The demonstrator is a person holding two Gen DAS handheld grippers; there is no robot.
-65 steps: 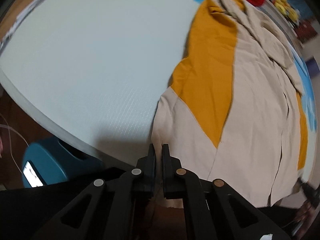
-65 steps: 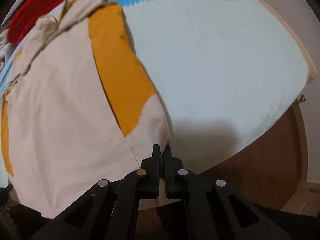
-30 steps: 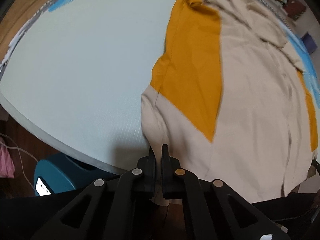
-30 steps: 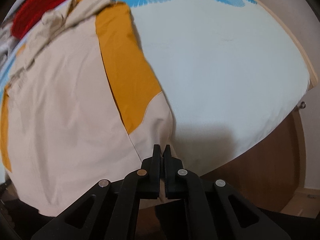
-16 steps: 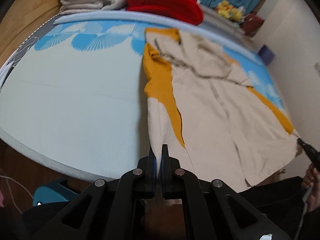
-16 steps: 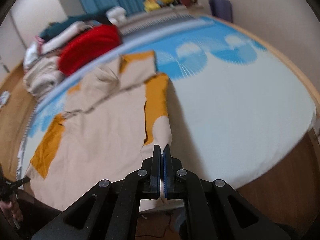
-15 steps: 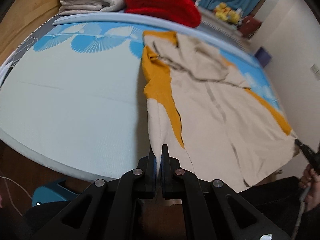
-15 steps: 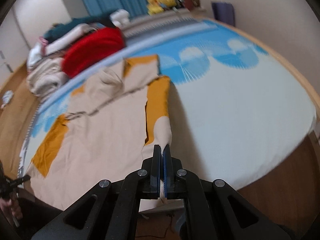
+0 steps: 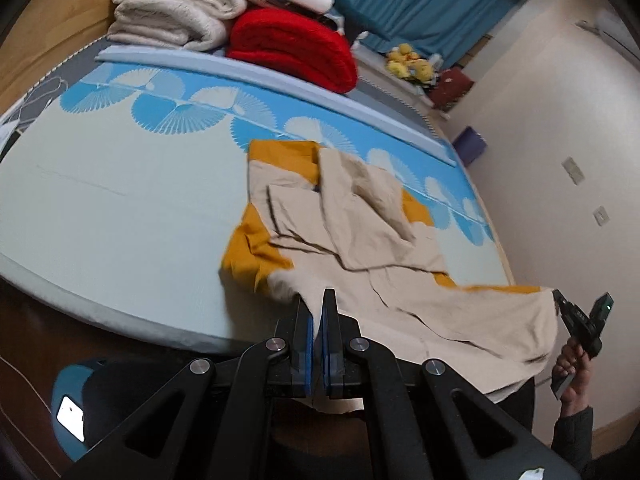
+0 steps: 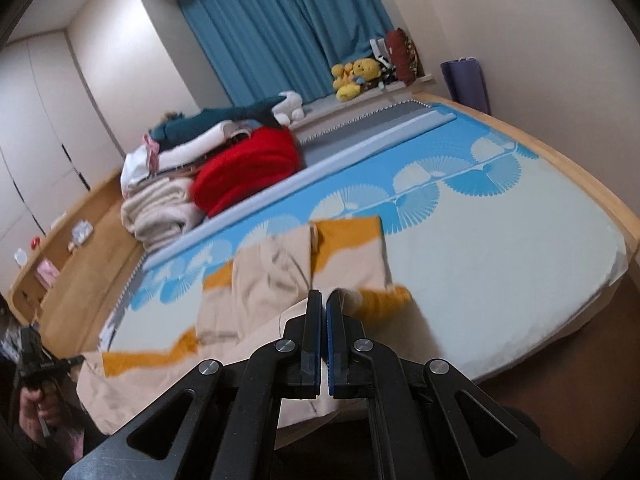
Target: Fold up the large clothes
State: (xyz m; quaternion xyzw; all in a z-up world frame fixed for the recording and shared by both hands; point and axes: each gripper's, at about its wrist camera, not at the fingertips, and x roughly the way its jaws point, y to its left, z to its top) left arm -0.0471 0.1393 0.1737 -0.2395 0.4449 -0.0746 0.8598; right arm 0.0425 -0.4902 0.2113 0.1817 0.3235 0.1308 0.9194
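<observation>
A large beige garment with mustard-orange panels [image 9: 372, 240] lies on the pale blue mattress [image 9: 120, 208]; its hood end is far, its hem end is lifted toward me. My left gripper [image 9: 319, 300] is shut on one hem corner. My right gripper [image 10: 324, 300] is shut on the other hem corner and also shows at the right of the left wrist view [image 9: 560, 300]. The garment [image 10: 272, 280] hangs stretched between the two grippers above the near mattress edge. The left gripper shows at the far left of the right wrist view [image 10: 78, 359].
Folded cream blankets [image 9: 176, 12] and a red blanket [image 9: 292, 52] are stacked beyond the mattress's far edge. Teal curtains [image 10: 288, 28], yellow plush toys [image 10: 354, 74] and a purple bag [image 10: 466, 80] stand at the back. A blue bin [image 9: 76, 412] sits on the floor near left.
Both grippers have risen and pulled back with the hem corners. The lower half of the garment has lifted off the mattress and now hangs between them.
</observation>
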